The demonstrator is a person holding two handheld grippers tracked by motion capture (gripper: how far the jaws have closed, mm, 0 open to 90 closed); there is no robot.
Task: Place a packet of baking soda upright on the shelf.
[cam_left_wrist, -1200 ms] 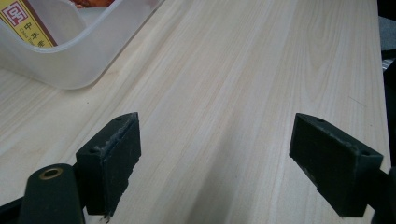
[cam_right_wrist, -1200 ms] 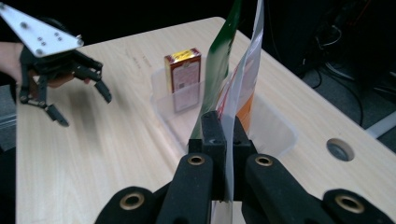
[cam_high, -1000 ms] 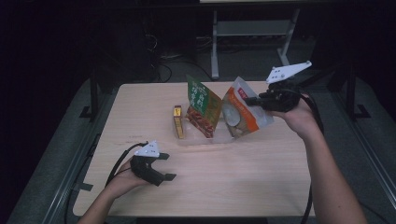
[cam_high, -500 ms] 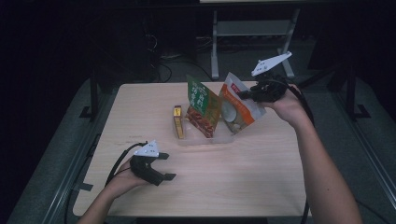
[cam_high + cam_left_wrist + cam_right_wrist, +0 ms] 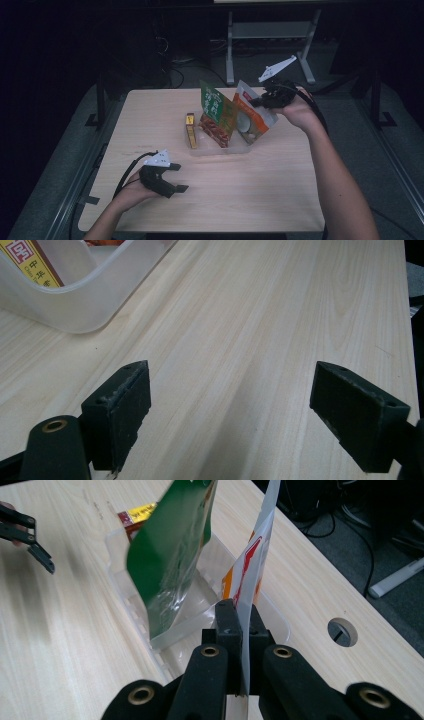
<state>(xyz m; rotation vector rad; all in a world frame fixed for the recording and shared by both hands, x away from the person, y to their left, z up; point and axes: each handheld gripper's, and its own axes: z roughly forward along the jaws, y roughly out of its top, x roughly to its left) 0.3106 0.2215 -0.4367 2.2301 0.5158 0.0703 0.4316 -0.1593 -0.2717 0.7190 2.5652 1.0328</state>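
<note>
The right tongs (image 5: 239, 617) are clenched on the edge of an orange-and-white pouch (image 5: 252, 565), the thin film pinched flat between the two black jaws. In the high view the right tongs (image 5: 259, 102) sit near the far right corner of the bench (image 5: 280, 200), gripping the pouch's (image 5: 252, 120) right edge, and the pouch stands tilted in a clear plastic tray (image 5: 220, 149). Just beside the pouch, also in the tray (image 5: 125, 587), a green pouch (image 5: 172, 555) stands upright with its lower end down inside the walls; from above the green pouch (image 5: 217, 107) leans against the orange one. At the tray's left end a narrow yellow-and-red box (image 5: 190, 131) lies along the wall, and the right gripper view shows its end (image 5: 137, 515) beyond the green pouch. A round cable hole (image 5: 342, 631) is cut into the bench top (image 5: 60, 645) to the right of the tray.

The left tongs (image 5: 175, 180) rest near the front left corner of the bench, released, with the jaws spread wide and nothing between them. In the left gripper view the left tongs (image 5: 230, 415) point across bare wood (image 5: 260, 330), with the tray's rounded corner (image 5: 90, 295) at the upper left, well apart from the jaws.
</note>
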